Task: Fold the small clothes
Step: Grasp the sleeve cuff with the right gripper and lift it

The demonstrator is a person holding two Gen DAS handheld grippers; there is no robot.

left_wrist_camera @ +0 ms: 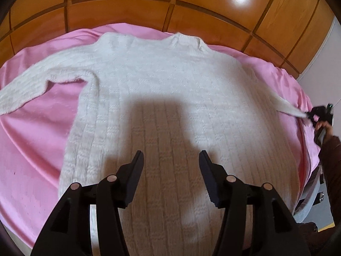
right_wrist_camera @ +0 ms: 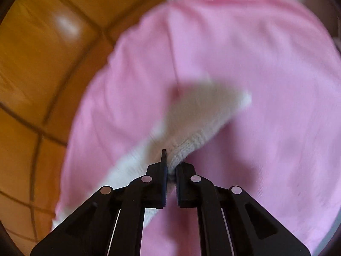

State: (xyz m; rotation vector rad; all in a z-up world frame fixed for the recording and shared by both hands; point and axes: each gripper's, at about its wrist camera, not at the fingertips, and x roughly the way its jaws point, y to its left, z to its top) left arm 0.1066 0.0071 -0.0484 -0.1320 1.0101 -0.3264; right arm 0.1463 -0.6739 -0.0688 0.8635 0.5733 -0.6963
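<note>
A white knitted sweater (left_wrist_camera: 166, 89) lies flat on the pink sheet (left_wrist_camera: 32, 149), neck at the far side and its left sleeve (left_wrist_camera: 32, 87) stretched out to the left. My left gripper (left_wrist_camera: 171, 155) hovers over the sweater's lower body, open, with nothing between its fingers. At the right edge of the bed my right gripper (left_wrist_camera: 309, 115) is shut on the end of the right sleeve (left_wrist_camera: 285, 106), which is pulled out straight. In the blurred right wrist view the sleeve cuff (right_wrist_camera: 191, 123) is pinched between the right gripper's (right_wrist_camera: 172, 166) fingers above the pink sheet (right_wrist_camera: 266, 85).
Glossy wooden panels (left_wrist_camera: 127, 6) rise behind the bed's far edge. A person's hand and brown sleeve (left_wrist_camera: 332, 149) hold the right gripper beyond the bed's right edge. Grey floor and small objects (left_wrist_camera: 315, 202) lie to the lower right.
</note>
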